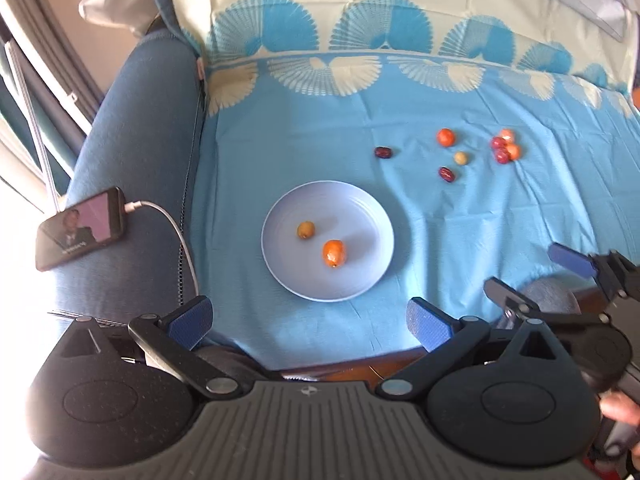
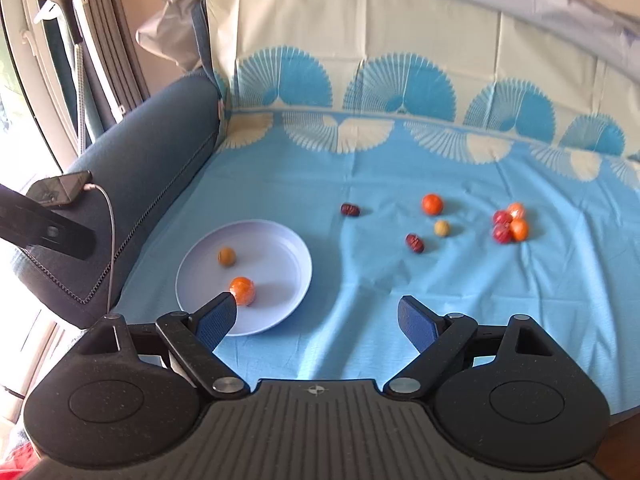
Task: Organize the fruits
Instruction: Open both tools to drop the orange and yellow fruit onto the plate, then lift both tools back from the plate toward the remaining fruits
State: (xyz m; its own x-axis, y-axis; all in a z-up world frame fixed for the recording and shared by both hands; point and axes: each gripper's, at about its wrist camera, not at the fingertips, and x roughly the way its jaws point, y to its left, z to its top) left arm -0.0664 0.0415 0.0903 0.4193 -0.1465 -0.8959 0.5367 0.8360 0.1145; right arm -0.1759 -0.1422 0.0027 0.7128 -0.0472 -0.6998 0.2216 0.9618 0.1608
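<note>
Fruit cluster (image 1: 506, 147) blurred, count unclear

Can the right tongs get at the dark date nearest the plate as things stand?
Probably yes. The right tongs are open and empty, and the date lies alone on the blue cloth, apart from the plate and the small yellow fruit. Nothing stands between.

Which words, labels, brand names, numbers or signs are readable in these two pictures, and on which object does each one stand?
No text can be read for certain.
Phone screen: a line of small writing under the picture, too blurred to read.
Left gripper body: a small round emblem, not letters.
Right gripper body: the same small round emblem, no words.
Plate, cloth and fruits: no writing visible.
</note>
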